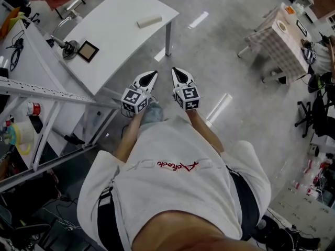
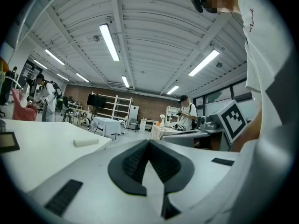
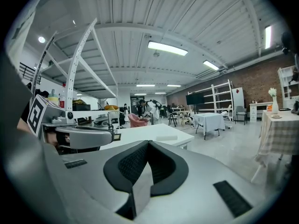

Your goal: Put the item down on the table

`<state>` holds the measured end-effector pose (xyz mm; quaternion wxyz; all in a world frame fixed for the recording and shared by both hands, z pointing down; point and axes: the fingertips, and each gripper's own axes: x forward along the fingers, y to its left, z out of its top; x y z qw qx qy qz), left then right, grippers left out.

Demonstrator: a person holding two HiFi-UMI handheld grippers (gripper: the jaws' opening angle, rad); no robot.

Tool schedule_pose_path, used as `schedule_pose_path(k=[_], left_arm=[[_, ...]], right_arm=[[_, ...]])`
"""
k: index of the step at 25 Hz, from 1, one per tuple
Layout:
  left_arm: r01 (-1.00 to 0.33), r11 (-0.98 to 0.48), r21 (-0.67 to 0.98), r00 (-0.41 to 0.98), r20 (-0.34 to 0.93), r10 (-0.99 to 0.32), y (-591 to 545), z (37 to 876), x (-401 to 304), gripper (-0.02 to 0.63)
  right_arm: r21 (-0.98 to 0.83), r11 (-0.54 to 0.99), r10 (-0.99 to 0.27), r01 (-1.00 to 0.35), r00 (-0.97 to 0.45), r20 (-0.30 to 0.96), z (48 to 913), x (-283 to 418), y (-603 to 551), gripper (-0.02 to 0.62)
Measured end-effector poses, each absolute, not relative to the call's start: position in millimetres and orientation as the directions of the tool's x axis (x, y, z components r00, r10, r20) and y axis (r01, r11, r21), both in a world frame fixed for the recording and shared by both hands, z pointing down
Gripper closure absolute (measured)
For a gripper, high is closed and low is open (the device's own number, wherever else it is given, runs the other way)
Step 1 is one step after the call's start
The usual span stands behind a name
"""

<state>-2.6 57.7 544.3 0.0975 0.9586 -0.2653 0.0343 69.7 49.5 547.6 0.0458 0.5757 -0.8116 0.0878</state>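
The left claw (image 1: 152, 75) has its jaws pressed together on nothing, as its own view shows. The right claw (image 1: 177, 72) is likewise closed and empty. Both are held side by side just ahead of the person's chest, tips toward the top of the frame.

The pale block (image 1: 149, 21), which I take for the task's item, lies flat on the white surface (image 1: 112, 33) near its upper right corner, well apart from both claws. Nothing is carried, so the putting-down looks either done or not begun.

If the block is to be handled, come in level and open only over it. It sits close to the edge, and a nudge could push it off.

The dark square frame (image 1: 88, 51) sits on the left part of the surface, and the metal rack (image 1: 47, 93) crowds the lower left. Bare floor (image 1: 220, 61) at centre right gives free room.
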Motion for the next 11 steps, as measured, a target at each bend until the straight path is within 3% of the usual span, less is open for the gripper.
schedule_pose_path(k=[11], left_arm=[[-0.526, -0.833, 0.171, 0.851, 0.123, -0.511, 58.6, 549.6, -6.2, 0.603]], right_arm=[[-0.09, 0.328, -0.925, -0.94, -0.339, 0.171, 548.0, 67.8, 49.3, 0.602]])
